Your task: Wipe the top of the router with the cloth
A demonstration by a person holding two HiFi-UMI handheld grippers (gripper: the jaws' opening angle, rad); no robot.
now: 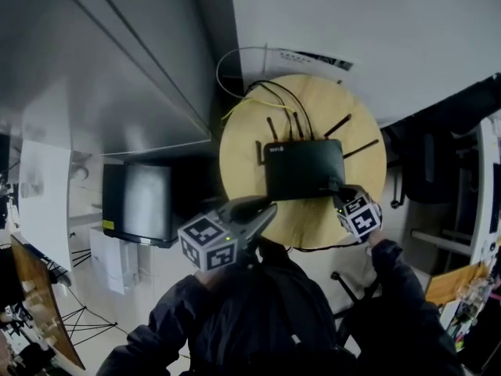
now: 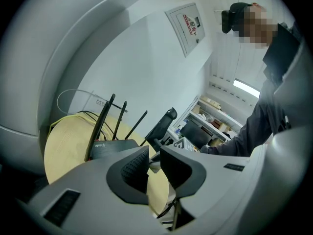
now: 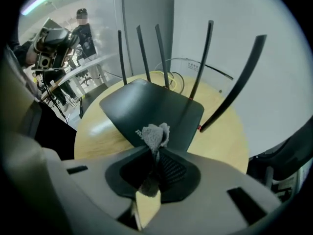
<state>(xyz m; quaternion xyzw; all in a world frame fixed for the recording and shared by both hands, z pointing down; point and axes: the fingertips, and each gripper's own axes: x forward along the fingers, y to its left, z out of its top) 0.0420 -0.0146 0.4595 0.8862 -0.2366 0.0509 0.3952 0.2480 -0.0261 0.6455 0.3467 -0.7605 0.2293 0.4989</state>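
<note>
A black router [image 1: 304, 169] with several upright antennas lies in the middle of a round wooden table [image 1: 250, 147]. My right gripper [image 1: 338, 190] is at the router's near right corner, shut on a small grey cloth [image 3: 155, 135]. In the right gripper view the cloth's tuft sticks out past the gripper [image 3: 155, 151] and rests at the near edge of the router [image 3: 151, 106]. My left gripper [image 1: 270, 208] hovers over the table's near left edge, apart from the router [image 2: 112, 148]. In its own view the left gripper [image 2: 154, 158] shows a narrow gap between its jaws, with nothing held.
Yellow and black cables [image 1: 266, 96] run off the table's far side toward the white wall. A dark office chair [image 1: 427, 167] stands to the right of the table and a dark screen [image 1: 137, 202] to the left. Another person [image 3: 83, 28] stands among tripods far off.
</note>
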